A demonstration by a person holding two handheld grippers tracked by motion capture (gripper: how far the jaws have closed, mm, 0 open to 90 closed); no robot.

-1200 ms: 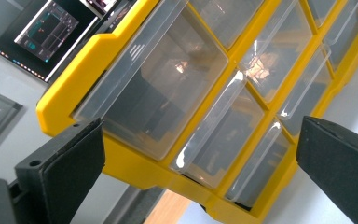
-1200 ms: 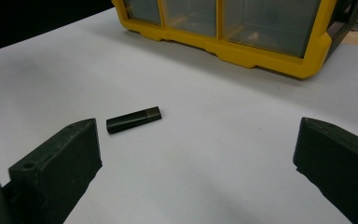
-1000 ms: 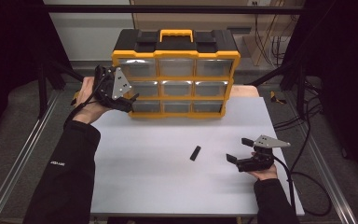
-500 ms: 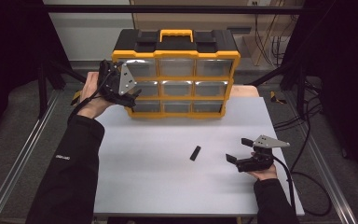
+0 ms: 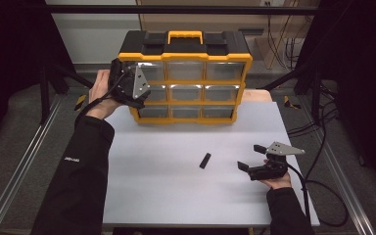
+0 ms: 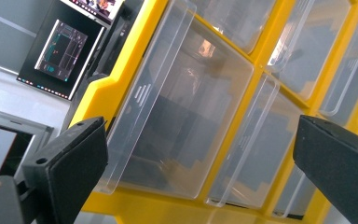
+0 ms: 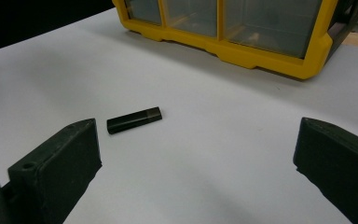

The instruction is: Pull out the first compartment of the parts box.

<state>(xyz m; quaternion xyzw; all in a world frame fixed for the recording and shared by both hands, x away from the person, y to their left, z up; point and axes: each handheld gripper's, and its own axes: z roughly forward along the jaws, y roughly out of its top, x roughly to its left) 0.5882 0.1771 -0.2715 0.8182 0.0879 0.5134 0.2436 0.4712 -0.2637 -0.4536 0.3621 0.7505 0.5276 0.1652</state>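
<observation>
Since the earlier frames, the left gripper (image 5: 136,94) has travelled from beside the left end of the organiser (image 5: 186,78) onto the left column of its front, while the right gripper (image 5: 254,157) and the small black stick (image 5: 205,160) lie unchanged. The left gripper view shows its jaws spread wide, with a clear drawer (image 6: 177,116) of that left column between them and nothing gripped; the drawer front appears to stand slightly proud of the yellow frame. The right gripper, held low over the white table (image 5: 176,196) in front of the organiser's right half, is likewise wide open and empty. The stick lies flat on the table in front of the organiser's middle column, well apart from it and just to the left of the right gripper, off-centre towards the left-hand jaw in the right gripper view (image 7: 134,120). The step in hand is judged to be the approach to the drawer, probably to pull it out so that the stick can be stored. The next move calls for closing the jaws on the drawer's protruding lip and drawing it straight outward without tipping the organiser. Which row the drawer belongs to is hard to settle, as the hand and gripper cover it from above; the drawer contents cannot be made out, and the stick's identity stays uncertain.
</observation>
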